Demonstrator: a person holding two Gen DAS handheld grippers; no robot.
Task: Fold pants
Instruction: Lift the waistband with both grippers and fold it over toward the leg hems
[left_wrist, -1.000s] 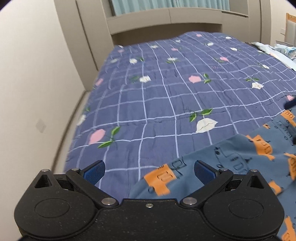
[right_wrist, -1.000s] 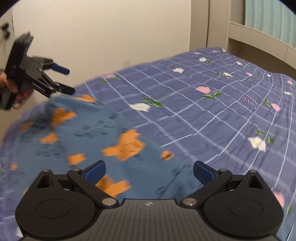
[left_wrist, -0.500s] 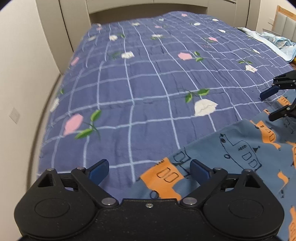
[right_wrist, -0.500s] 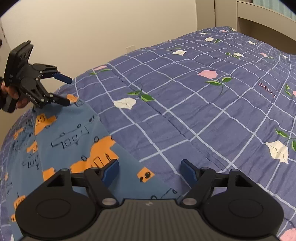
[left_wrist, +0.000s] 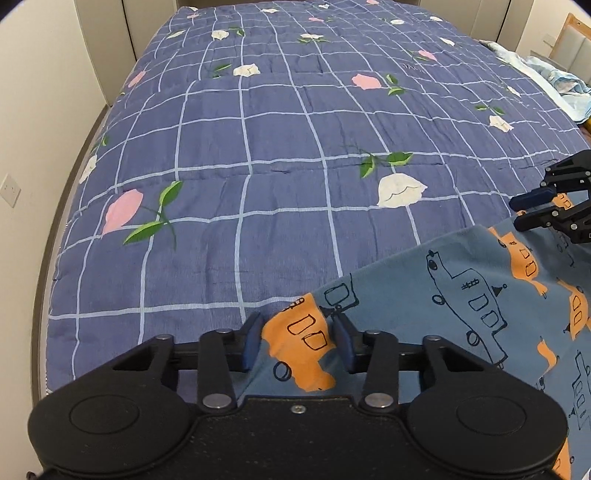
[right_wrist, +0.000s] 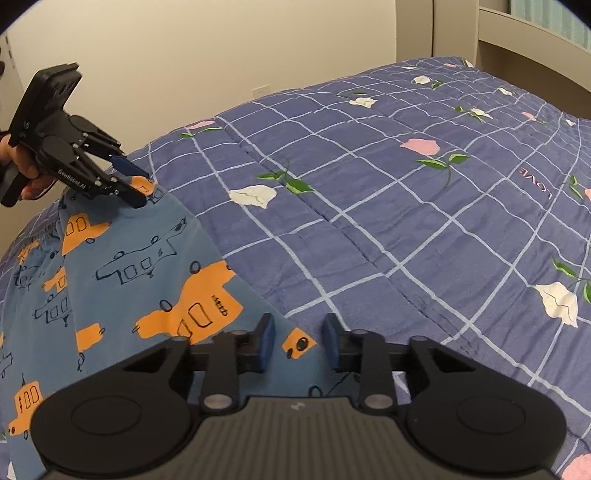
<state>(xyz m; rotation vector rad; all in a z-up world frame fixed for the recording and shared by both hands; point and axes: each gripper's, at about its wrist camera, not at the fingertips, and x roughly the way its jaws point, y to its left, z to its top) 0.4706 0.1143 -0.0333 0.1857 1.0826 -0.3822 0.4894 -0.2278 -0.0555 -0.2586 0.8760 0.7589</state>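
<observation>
left claw: the left claw (left_wrist: 298, 338) has its two blue pads half closed on both sides of one corner of the pants, with the cloth between them; i cannot tell if they already press it.
right claw: the right claw (right_wrist: 298, 345) is also half closed around another corner of the pants; if it grips, i cannot tell.
pants: the pants (right_wrist: 122, 280) are blue with orange cars and drawn planes; they lie on the near part of the bed, spread between the two claws.
hand: a hand (right_wrist: 26, 166) holds the left claw by its handle.
blanket: the blanket (left_wrist: 280, 155) is dark blue with a pale grid and flowers, under the pants.
wall: the wall (right_wrist: 207, 48) is plain and light, behind the bed.
</observation>
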